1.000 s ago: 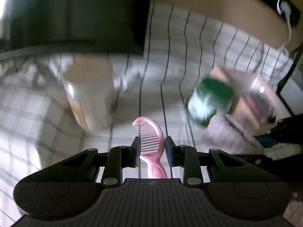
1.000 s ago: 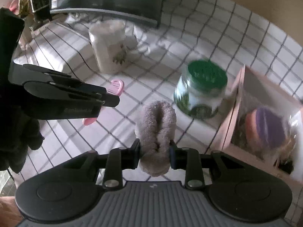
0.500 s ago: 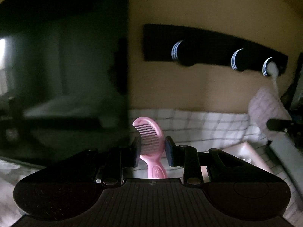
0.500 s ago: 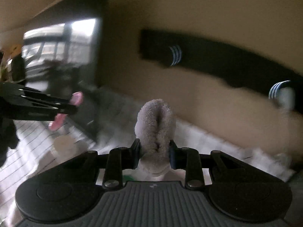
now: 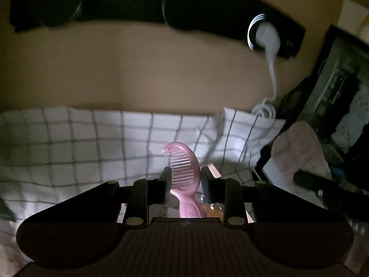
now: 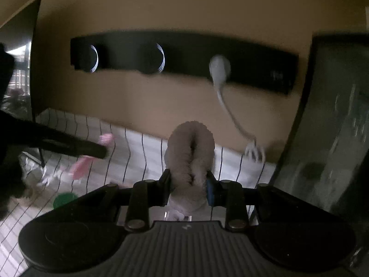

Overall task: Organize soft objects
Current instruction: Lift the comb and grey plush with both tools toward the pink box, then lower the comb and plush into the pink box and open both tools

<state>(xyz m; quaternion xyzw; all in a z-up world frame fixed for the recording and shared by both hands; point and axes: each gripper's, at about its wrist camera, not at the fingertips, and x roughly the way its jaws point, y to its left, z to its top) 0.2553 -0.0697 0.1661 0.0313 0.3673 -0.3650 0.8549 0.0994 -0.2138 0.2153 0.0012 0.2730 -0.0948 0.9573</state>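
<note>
The left claw (image 5: 185,180) is closed on a pink comb (image 5: 184,168), its two pads pressing the toothed part from either side; the comb stands nearly upright, its curved tip above the pads and its handle running down toward the camera. Beyond it lies the desk, covered by a white cloth with a dark grid (image 5: 92,143), which meets a tan wall. A long black panel (image 5: 196,11) is fixed on that wall, and a white plug (image 5: 267,38) sits in its right-hand socket, its cable dropping to a coil on the cloth. At the right edge of the left wrist view, the fluffy pale towel (image 5: 297,147) shows beside a dark object. The right claw (image 6: 188,181) is clamped on that same folded fluffy towel (image 6: 190,152), which bulges up above the pads as a rounded loop with a deep crease down its middle, held clear of the desk. In the right wrist view the left claw (image 6: 101,151) reaches in from the left as a dark blurred bar, with the comb (image 6: 105,138) poking out above it. Lower left, on the checked cloth (image 6: 138,157), a round green lid (image 6: 64,199) is visible; a pink shape near it is too blurred to name.
</note>
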